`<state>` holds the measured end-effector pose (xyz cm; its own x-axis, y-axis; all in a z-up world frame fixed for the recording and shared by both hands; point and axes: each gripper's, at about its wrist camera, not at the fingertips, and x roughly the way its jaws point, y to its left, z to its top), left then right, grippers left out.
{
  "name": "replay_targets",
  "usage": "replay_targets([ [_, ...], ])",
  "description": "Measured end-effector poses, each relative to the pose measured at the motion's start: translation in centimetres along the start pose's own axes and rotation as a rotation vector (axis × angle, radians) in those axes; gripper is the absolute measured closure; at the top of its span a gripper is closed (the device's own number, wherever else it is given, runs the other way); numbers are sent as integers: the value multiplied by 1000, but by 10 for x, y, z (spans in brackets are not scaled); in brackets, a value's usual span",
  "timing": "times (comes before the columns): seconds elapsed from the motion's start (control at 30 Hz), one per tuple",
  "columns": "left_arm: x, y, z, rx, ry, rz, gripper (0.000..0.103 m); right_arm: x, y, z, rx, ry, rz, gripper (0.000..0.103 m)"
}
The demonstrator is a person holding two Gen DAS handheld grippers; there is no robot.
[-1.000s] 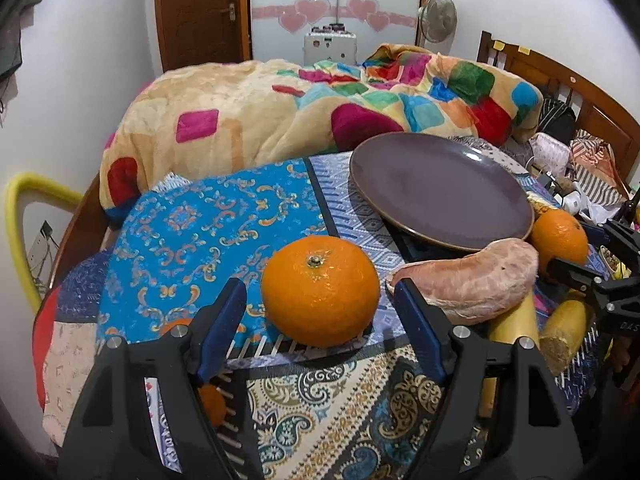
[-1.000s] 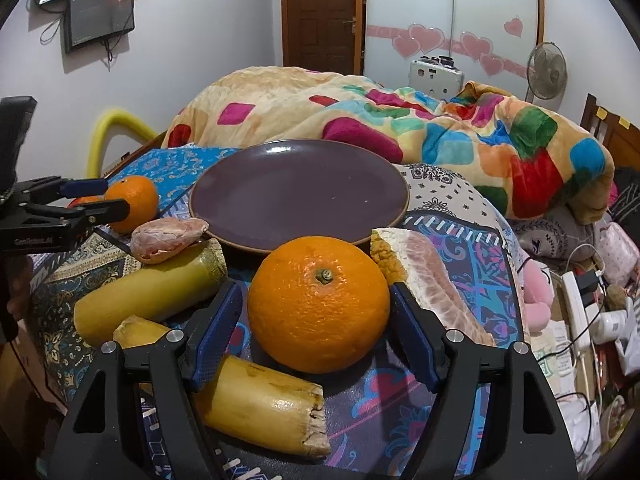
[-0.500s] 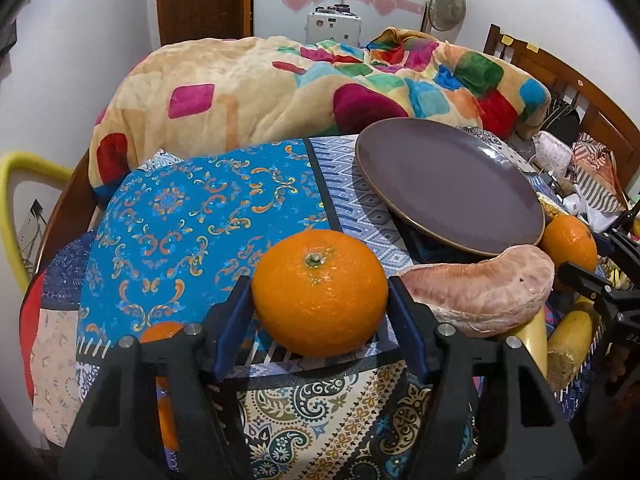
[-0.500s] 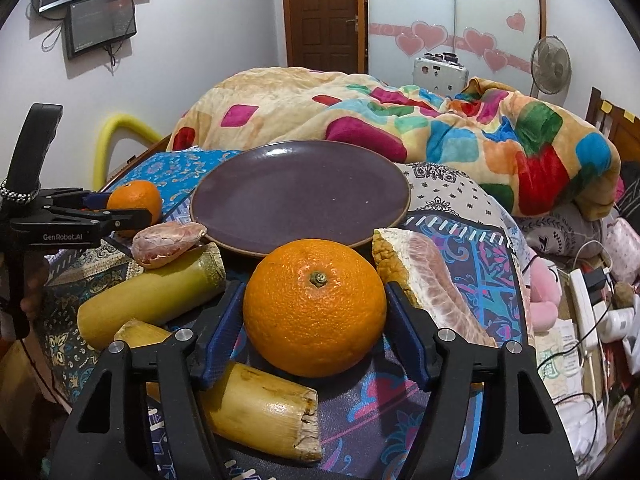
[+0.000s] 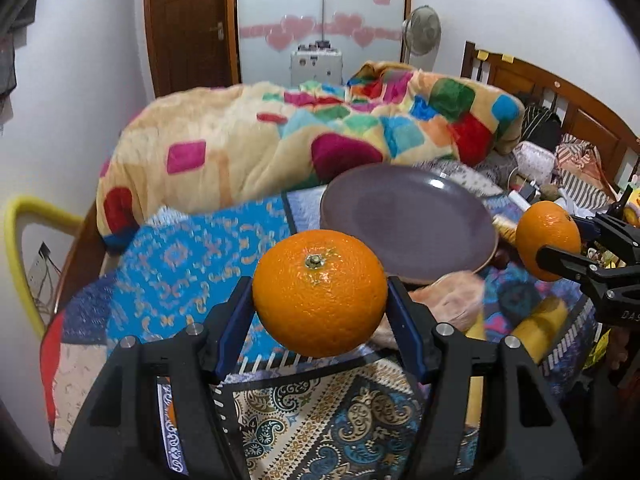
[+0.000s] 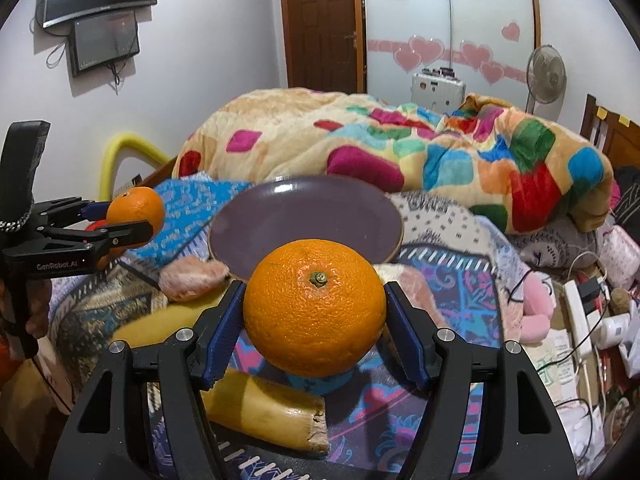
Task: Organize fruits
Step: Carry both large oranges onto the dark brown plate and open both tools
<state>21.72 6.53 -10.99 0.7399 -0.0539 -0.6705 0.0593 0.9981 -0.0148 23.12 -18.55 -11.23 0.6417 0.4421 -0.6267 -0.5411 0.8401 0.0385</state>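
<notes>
Left gripper (image 5: 320, 300) pinches 1 orange (image 5: 320, 292), stem at 12 o'clock. Right gripper (image 6: 314, 312) pinches another orange (image 6: 314, 306), stem likewise; plate (image 6: 256, 224) beyond.

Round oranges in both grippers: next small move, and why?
Probably carry both forward over the purple plate and lower. The left gripper and right gripper each clamp a round orange lifted off the cloth; the plate is bare.

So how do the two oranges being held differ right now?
The left gripper's orange hangs over the blue patterned cloth, left of the purple plate. The right gripper's orange hangs nearer the plate's front, over a yellow cut stalk. Both are round, stem-up, clamped between blue-padded fingers, and off the plate.
</notes>
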Motion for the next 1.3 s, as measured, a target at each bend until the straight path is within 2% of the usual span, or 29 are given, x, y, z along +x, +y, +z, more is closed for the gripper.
replay_targets([
  [0.3,-18,-11,23,13,-87,-1,39,-23,-2,24,-7,-95,-33,38],
  [0.53,-4,-19,40,27,-92,12,39,-26,-9,43,-17,-143,-65,38],
  [0.73,18,-23,54,19,-69,3,39,-12,-13,59,-38,-154,-95,38],
  [0.97,48,-26,67,8,-18,-6,39,20,-18,72,-56,-116,-103,38],
  [1.1,68,-26,74,12,21,18,39,44,-25,76,-65,-65,-97,38],
  [1.3,97,-24,81,-1,84,8,39,77,-35,83,-80,39,-92,38],
])
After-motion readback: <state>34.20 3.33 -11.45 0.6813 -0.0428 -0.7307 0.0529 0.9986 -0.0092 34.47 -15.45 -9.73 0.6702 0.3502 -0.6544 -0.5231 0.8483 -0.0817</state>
